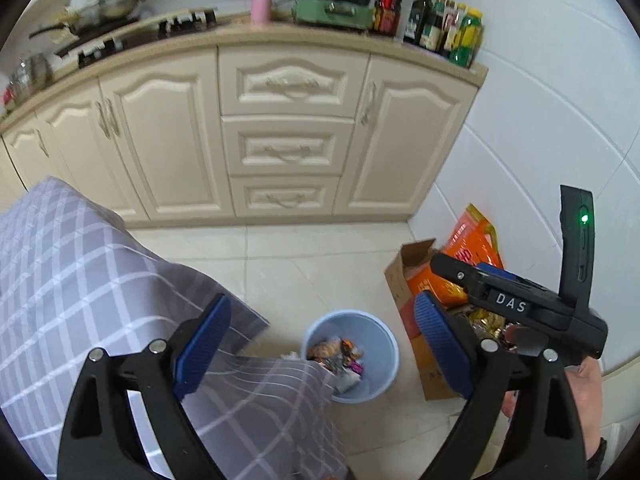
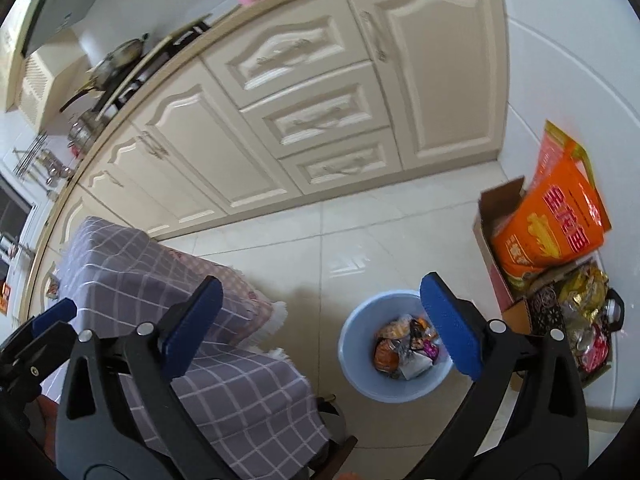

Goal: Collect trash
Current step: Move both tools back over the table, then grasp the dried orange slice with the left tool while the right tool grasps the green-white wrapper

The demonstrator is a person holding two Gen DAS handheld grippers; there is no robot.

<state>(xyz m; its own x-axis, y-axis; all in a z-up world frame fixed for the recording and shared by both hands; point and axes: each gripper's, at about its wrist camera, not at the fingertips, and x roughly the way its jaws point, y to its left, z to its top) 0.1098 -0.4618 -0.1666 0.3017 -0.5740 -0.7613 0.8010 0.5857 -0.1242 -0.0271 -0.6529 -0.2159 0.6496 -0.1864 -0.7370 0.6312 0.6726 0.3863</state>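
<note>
Green cooker (image 1: 334, 2) shows whole only from the left wrist.

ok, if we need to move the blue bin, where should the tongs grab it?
Grip the rim of the blue bin from above, one finger inside and one outside. It stands upright on the floor with its mouth open, the wall looks thin, and the whole bin is likely too wide to span. Take the side away from the checked cloth, whose edge overhangs the bin in the left view.

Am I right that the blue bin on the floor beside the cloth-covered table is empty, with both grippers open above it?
Not quite: the blue bin already holds wrappers, as the right wrist view shows. The rest stands: it sits beside the cloth-covered table, with the left gripper and right gripper open above it.
</note>
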